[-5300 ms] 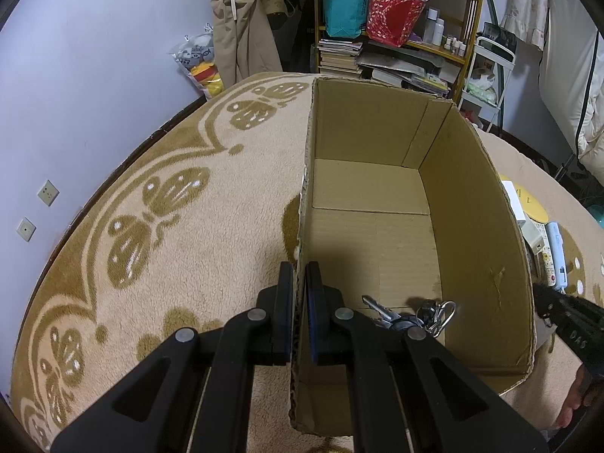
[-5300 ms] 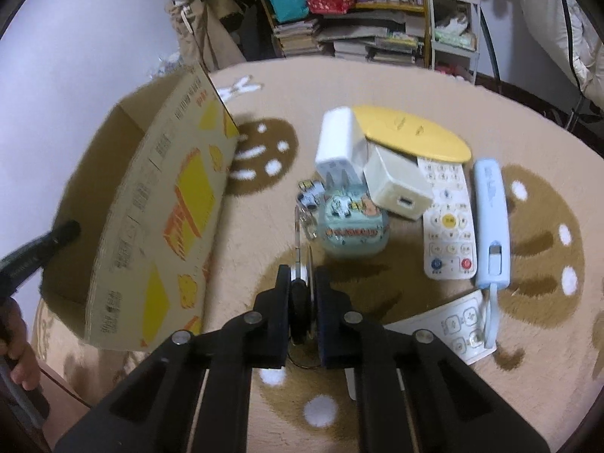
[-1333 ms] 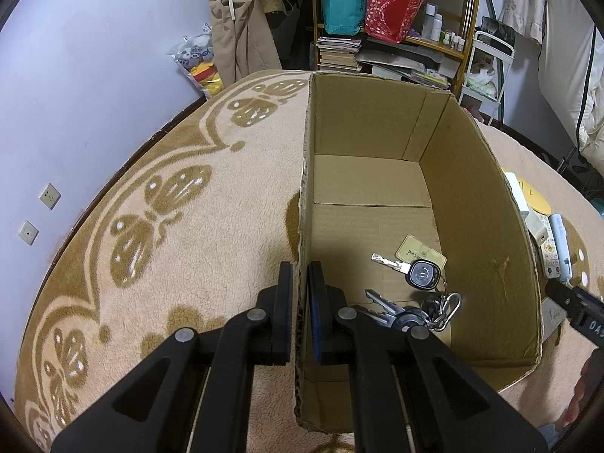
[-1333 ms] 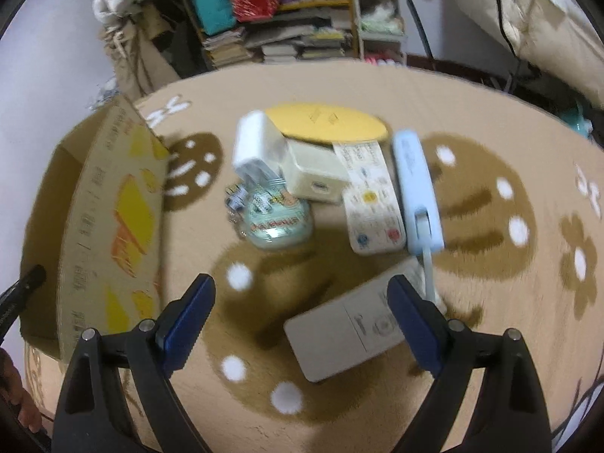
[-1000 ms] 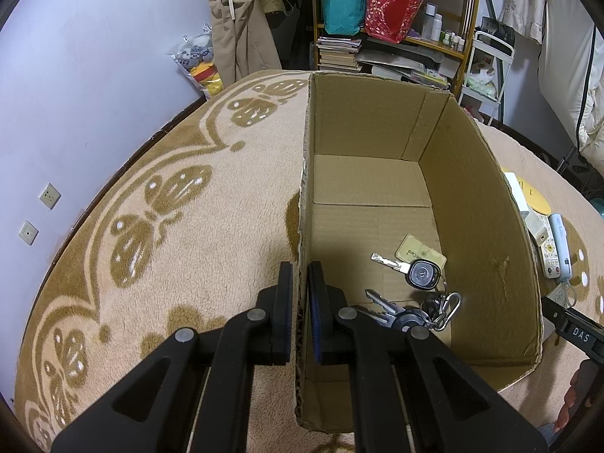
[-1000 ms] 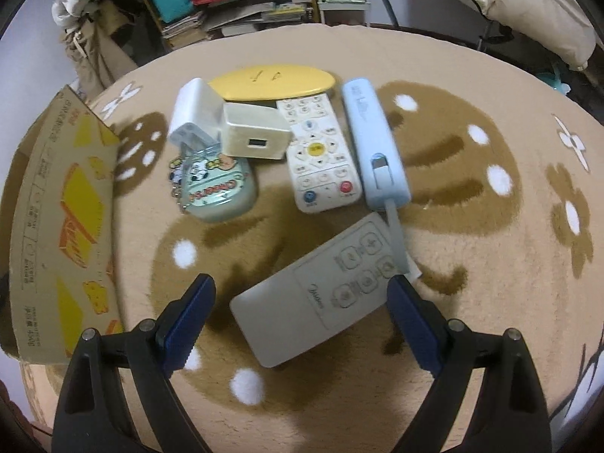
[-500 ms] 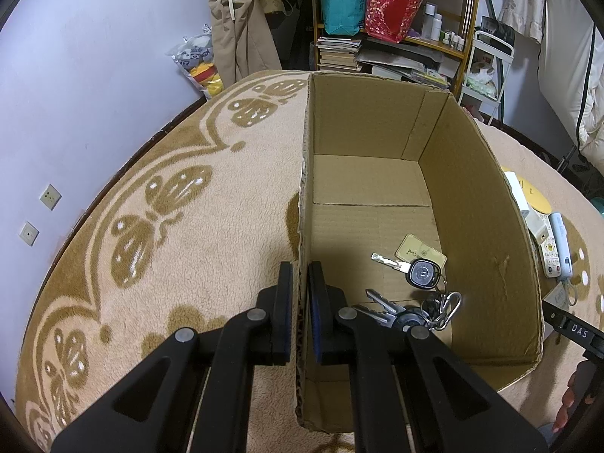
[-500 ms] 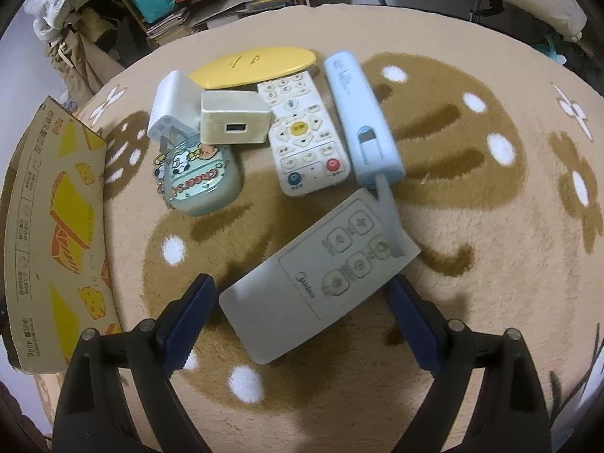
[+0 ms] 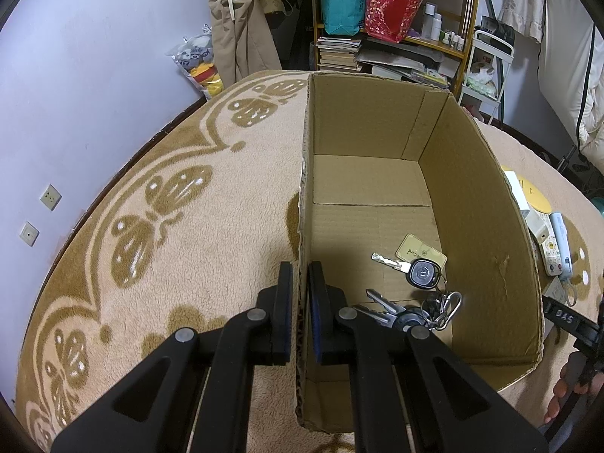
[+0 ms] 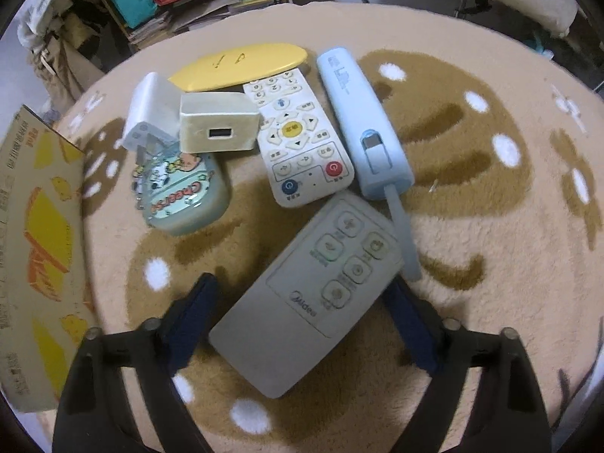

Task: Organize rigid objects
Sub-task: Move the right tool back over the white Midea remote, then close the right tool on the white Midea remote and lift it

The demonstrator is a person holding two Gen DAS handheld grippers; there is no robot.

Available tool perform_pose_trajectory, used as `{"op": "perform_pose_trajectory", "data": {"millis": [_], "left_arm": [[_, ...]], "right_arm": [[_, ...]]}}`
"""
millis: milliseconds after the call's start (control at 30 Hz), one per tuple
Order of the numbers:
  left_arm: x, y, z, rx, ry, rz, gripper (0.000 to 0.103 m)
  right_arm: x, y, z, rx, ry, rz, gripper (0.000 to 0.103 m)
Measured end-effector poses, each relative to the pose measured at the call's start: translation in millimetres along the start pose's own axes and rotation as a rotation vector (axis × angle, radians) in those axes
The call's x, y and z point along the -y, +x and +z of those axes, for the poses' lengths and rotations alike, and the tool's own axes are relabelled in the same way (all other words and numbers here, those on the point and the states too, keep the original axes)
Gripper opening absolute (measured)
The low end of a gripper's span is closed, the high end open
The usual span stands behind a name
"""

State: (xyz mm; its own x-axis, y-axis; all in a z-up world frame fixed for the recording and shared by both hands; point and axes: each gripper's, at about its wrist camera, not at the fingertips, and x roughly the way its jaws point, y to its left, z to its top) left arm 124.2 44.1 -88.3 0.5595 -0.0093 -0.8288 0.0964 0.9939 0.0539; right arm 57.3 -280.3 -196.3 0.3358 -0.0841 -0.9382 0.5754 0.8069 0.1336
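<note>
Right wrist: right tool (image 10: 302,309) jaws just closing, straddling grey remote (image 10: 305,298) on rug, pads not touching. Left tool (image 9: 300,313) clamps cardboard box (image 9: 472,196) wall.

lived-in home room, patterned rug (image 9: 170,226), cluttered shelf (image 9: 396,37), hanging coat (image 9: 241,30)

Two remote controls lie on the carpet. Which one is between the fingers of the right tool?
The grey remote with few buttons, lying diagonally between the right tool's open fingers. The white remote with the yellow centre button lies farther away.
</note>
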Motion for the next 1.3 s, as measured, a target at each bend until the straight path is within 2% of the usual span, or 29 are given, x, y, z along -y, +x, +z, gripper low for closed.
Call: {"op": "perform_pose_trajectory", "data": {"millis": [67, 200, 333, 400, 600, 1300], "left_arm": [[0, 0, 0, 0.0, -0.001, 0.0, 0.009], [-1, 0, 0, 0.0, 0.001, 0.001, 0.009], [-1, 0, 0, 0.0, -0.001, 0.0, 0.009], [-1, 0, 0, 0.0, 0.0, 0.001, 0.009], [-1, 0, -1, 0.0, 0.0, 0.0, 0.009], [-1, 0, -1, 0.001, 0.002, 0.002, 0.009]], "right_arm": [[-2, -2, -1, 0.012, -0.012, -0.024, 0.083], [4, -9, -2, 0.034, 0.001, -0.029, 0.06], [10, -14, -4, 0.043, 0.021, 0.035, 0.054], [9, -17, -8, 0.053, 0.013, 0.039, 0.053], [3, -23, -8, 0.055, 0.036, 0.156, 0.052], [-4, -41, -9, 0.103, 0.033, 0.173, 0.052]]}}
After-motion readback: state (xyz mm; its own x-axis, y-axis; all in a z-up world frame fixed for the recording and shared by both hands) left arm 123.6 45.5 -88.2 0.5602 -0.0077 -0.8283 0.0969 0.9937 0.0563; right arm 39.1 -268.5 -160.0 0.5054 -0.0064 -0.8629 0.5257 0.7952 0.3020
